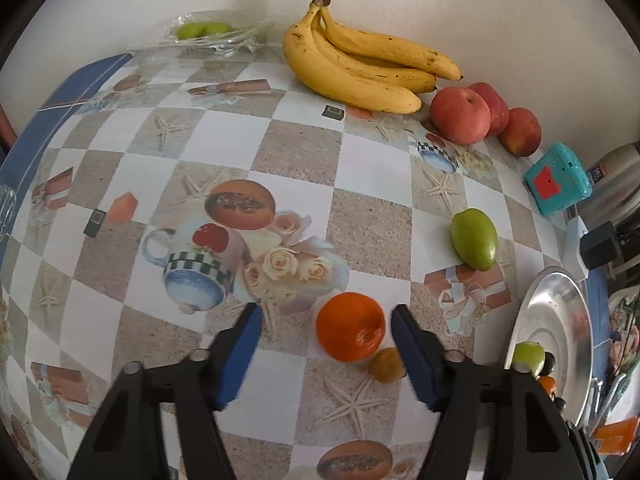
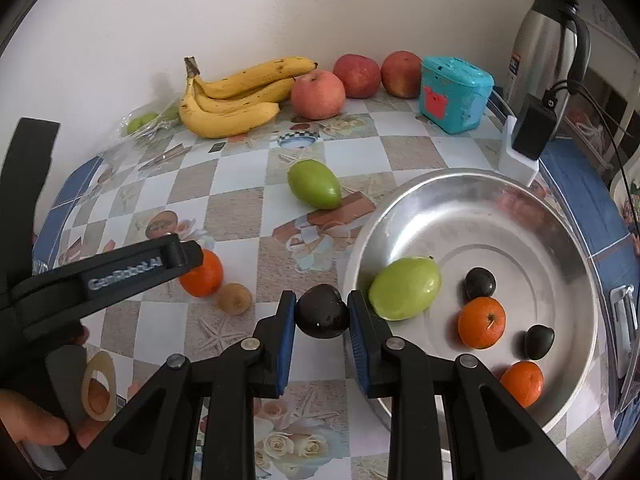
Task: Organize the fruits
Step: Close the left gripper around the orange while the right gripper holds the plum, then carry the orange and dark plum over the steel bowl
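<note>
My left gripper (image 1: 326,320) is open, with its jaws on either side of an orange (image 1: 350,326) on the table; a small brown fruit (image 1: 386,365) lies just beside it. My right gripper (image 2: 322,312) is shut on a dark plum (image 2: 322,311), held at the left rim of the steel bowl (image 2: 568,216). The bowl holds a green mango (image 2: 405,288), two oranges (image 2: 481,322) and two dark plums (image 2: 479,283). Another green mango (image 2: 315,184) lies on the table. The left gripper's arm (image 2: 120,272) covers part of the orange (image 2: 202,273) in the right wrist view.
Bananas (image 1: 360,68) and three apples (image 1: 460,116) lie along the back wall. A plastic bag with green fruit (image 1: 208,32) sits at the back left. A teal box (image 2: 454,94), a steel thermos (image 2: 540,36) and a black charger (image 2: 534,128) stand at the right.
</note>
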{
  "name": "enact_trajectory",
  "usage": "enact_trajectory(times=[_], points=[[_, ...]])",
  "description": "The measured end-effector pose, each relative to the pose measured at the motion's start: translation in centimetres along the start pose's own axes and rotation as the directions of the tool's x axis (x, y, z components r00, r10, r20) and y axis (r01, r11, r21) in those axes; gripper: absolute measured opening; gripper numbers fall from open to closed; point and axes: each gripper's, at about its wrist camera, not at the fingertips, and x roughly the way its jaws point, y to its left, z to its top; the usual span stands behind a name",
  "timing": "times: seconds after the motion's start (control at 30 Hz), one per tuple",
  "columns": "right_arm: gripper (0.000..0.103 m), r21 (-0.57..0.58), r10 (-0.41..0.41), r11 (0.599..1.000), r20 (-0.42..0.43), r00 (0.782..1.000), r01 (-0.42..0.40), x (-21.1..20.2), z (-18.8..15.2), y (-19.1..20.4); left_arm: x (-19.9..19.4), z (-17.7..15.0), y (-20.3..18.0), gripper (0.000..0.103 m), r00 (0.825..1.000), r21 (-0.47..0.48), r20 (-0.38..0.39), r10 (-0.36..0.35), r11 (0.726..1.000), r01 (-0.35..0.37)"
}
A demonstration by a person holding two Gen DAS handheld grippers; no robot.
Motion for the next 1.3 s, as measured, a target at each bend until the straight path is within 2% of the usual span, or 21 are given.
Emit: enact_trajectory(times=[0.03, 0.2, 0.3, 0.97, 1.2, 1.27, 1.3], points=[[0.027, 0.005, 0.001, 1.000, -0.001, 1.000, -0.001, 0.0, 0.0, -0.2, 0.1, 0.0, -0.2, 0.054, 1.000, 0.000, 0.000, 0.000, 1.000, 0.000], [0.027, 0.023, 0.020, 1.000, 0.005, 1.000, -0.021, -0.3, 0.2, -0.7, -0.1, -0.1, -1.0, 0.046, 1.000, 0.012, 0.008, 0.008, 1.000, -0.008], [0.027, 0.031, 0.027, 0.999, 0.009, 1.000, -0.028, -0.5, 0.2, -0.9, 0.0, -0.3, -1.5, 0.036, 1.000, 0.020, 0.008, 0.007, 1.000, -0.008], [0.027, 0.077, 0.028, 0.997, 0.003, 1.000, -0.028, -0.7, 0.2, -2.2, -2.5, -1.0, -0.6, 0.034, 0.999, -0.046, 0.041, 0.004, 0.999, -0.002], [0.027, 0.097, 0.005, 0.995, 0.016, 1.000, -0.007, -1.2, 0.5, -3.1, -4.1, -1.3, -2.3, 0.034, 0.998, -0.006, 0.065, -0.015, 1.000, 0.015], [0.027, 0.106, -0.009, 0.994, 0.016, 1.000, 0.007, -1.3, 0.5, -3.7, -4.4, -1.5, -3.2, 0.029, 0.998, 0.010, 0.061, -0.027, 1.000, 0.026], [0.027, 0.111, -0.015, 0.994, 0.010, 1.000, 0.014, -1.3, 0.5, -4.0, -4.5, -1.6, -3.6, 0.020, 0.998, 0.017, 0.063, -0.033, 0.999, 0.032]])
